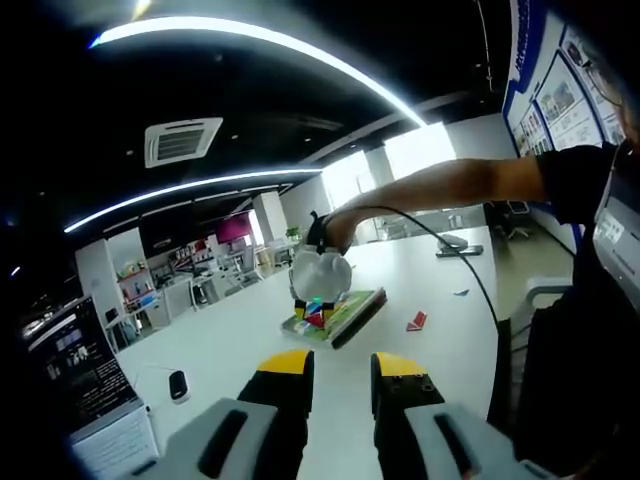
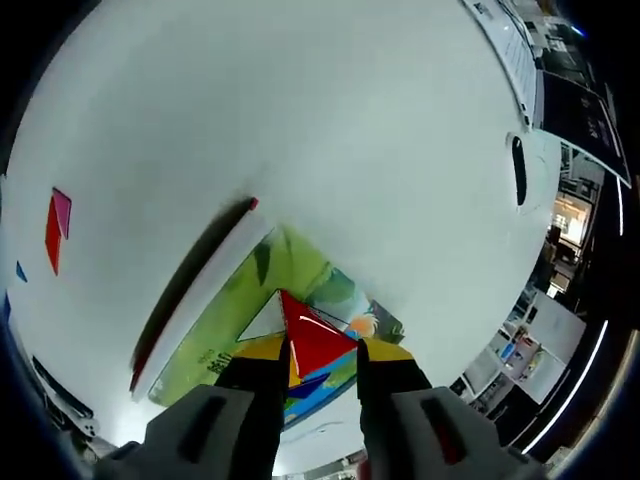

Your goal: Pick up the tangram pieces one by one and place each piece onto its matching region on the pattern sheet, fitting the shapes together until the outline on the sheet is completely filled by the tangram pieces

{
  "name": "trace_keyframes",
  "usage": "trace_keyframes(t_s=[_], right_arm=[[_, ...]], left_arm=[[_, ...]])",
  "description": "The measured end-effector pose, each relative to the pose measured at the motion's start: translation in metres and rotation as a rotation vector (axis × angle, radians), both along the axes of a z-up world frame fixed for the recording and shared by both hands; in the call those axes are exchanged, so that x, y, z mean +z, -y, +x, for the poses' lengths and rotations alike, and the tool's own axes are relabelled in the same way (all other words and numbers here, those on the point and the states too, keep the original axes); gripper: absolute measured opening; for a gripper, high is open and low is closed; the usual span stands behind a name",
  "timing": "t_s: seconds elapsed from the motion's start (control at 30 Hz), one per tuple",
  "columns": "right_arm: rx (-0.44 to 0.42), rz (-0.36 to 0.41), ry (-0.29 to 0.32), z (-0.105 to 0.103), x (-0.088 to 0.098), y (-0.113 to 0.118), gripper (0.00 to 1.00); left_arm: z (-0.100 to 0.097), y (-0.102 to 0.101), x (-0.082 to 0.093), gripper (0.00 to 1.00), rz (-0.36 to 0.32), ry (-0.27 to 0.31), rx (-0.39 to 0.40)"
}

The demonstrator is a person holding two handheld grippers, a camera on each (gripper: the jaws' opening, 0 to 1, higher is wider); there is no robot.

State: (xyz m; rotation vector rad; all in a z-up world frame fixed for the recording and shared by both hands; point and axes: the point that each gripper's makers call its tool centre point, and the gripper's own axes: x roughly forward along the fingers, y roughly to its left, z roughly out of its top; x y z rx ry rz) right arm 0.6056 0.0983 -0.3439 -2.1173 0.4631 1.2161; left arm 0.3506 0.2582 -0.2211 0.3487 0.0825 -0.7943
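one red triangle (image 2: 315, 340) between jaws

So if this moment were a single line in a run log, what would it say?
step: placing piece | right gripper: shut on red triangle, over pattern sheet | left gripper: open, raised above table | loose pieces on table

The room is a big open office with a dark ceiling (image 1: 300, 90). Long curved light strips (image 1: 250, 35) cross the ceiling, and a square air vent (image 1: 181, 141) sits between two of them. A wide white counter (image 1: 240, 330) goes toward bright windows (image 1: 420, 150) at the far end. On the right wall hang blue and white posters (image 1: 550, 95). Shelves with colourful items (image 1: 140, 285) stand at the left, near a white pillar (image 1: 270, 215). A dark sign board (image 1: 85, 370) stands close at the left.
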Motion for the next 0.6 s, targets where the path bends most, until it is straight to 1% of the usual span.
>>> trace_keyframes(t_s=[0.2, 0.33, 0.6], right_arm=[[0.009, -0.021, 0.008, 0.0026, -0.0002, 0.0003, 0.28], [0.006, -0.012, 0.001, 0.0000, -0.0009, -0.0015, 0.28], [0.004, -0.020, 0.001, -0.0008, -0.0016, -0.0017, 0.28]], left_arm=[[0.0000, -0.0012, 0.0006, 0.25, -0.001, 0.002, 0.002], [0.0000, -0.0011, -0.0001, 0.25, 0.000, 0.001, 0.002], [-0.0004, -0.0005, 0.0003, 0.25, 0.000, 0.003, 0.000]])
